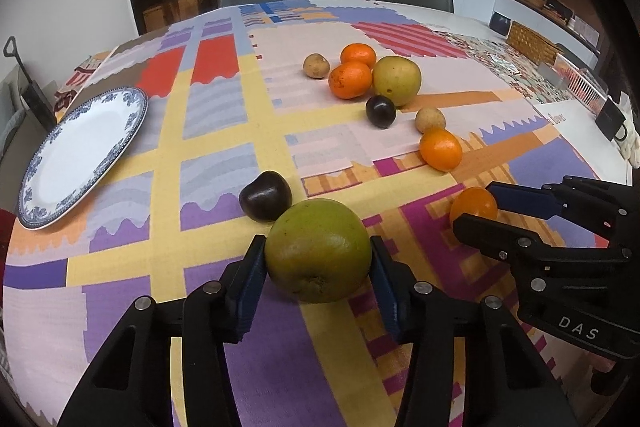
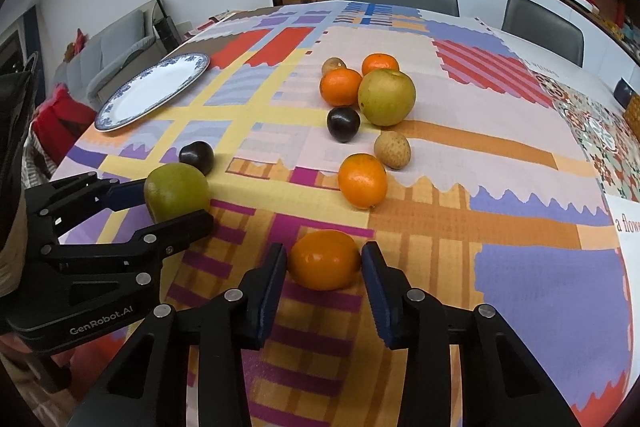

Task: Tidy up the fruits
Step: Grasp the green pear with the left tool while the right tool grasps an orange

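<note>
Fruit lies all over the bright patchwork surface (image 2: 520, 267), and each claw has picked one piece. The left claw (image 1: 318, 259) has the big green fruit (image 1: 318, 249) right between its two blue pads (image 1: 252, 283). The pads sit at the sides of the fruit and look like they touch it, so this claw seems to be gripping it, though the fruit rests on the cloth. The right claw (image 2: 324, 267) has a small orange (image 2: 324, 259) between its pads too, but thin gaps show on both sides, so it is spread apart and not squeezing yet. The blue and white plate (image 1: 132, 107) sits far off to the left, near the edge, with nothing on it. That is the thing that matters most: the plate lies to the left of both claws, and the left one is nearer. I think the green fruit should go there first. A dark plum (image 1: 266, 195) sits just behind the green fruit, so a careless lift could bump it.
</note>
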The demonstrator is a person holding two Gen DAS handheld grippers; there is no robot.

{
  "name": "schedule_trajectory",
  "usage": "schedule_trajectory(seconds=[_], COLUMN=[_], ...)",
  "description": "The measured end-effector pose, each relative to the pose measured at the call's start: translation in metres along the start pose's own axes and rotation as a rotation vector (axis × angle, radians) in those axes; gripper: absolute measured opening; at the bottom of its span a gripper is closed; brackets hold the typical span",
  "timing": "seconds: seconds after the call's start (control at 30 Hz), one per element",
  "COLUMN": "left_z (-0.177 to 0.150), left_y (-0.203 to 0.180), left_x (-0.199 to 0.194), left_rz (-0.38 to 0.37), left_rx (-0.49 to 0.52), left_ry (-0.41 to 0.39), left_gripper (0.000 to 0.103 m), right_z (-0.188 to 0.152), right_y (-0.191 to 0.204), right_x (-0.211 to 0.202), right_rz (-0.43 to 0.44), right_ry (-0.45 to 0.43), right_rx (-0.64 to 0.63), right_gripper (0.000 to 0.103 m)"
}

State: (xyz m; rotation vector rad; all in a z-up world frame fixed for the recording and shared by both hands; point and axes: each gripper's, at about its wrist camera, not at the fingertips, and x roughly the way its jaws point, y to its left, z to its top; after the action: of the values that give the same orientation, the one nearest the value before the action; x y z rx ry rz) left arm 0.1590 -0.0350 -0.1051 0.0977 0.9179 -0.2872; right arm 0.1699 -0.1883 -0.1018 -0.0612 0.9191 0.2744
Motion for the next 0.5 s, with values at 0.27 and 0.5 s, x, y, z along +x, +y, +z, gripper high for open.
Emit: schedule_trajectory(seconds=[0.27, 0.5], left_z=[-0.001, 0.0], left_y=[0.004, 0.011], left_x=[-0.017, -0.043], left_rz=[0.015, 0.036], left_rx=[-0.026, -0.045], left_ry=[-0.026, -0.082], left_gripper=[0.049, 0.048], right_z=[0.002, 0.01], right_y=[0.005, 0.016], right_x=[-0.008, -0.028], right_rz=[0.019, 0.049], right_ry=[-0.018, -0.066], right_rx=[-0.006, -0.024], right_gripper=[0.04, 0.04])
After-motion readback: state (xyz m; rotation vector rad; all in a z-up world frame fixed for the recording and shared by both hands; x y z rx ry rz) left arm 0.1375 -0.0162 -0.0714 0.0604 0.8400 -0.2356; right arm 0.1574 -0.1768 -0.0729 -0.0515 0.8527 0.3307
